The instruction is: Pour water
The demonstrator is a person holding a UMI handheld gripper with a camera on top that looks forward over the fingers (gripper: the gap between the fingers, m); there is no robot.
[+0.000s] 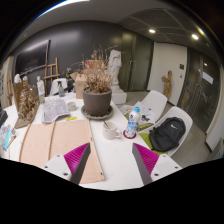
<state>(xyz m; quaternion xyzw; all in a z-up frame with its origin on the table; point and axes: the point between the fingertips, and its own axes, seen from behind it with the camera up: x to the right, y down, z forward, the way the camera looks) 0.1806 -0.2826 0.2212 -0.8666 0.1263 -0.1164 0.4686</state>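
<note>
1. Clearly, the hand-held gripper point(112, 160) hangs above the white tabletop point(115, 150) with its two magenta-padded fingers point(76, 160) spread wide, nothing between them.
2. Beyond the fingers, ahead of the right-hand one, stands a clear plastic water bottle with a blue label point(132, 122), upright.
3. Just beside it sits a small white cup point(111, 127).
4. Farther back stands a dark round pot of dried brown plants point(97, 96).
5. Pale wooden boards point(55, 140) lie ahead of the other finger.
6. A black backpack point(167, 133) rests on a white chair.
</note>
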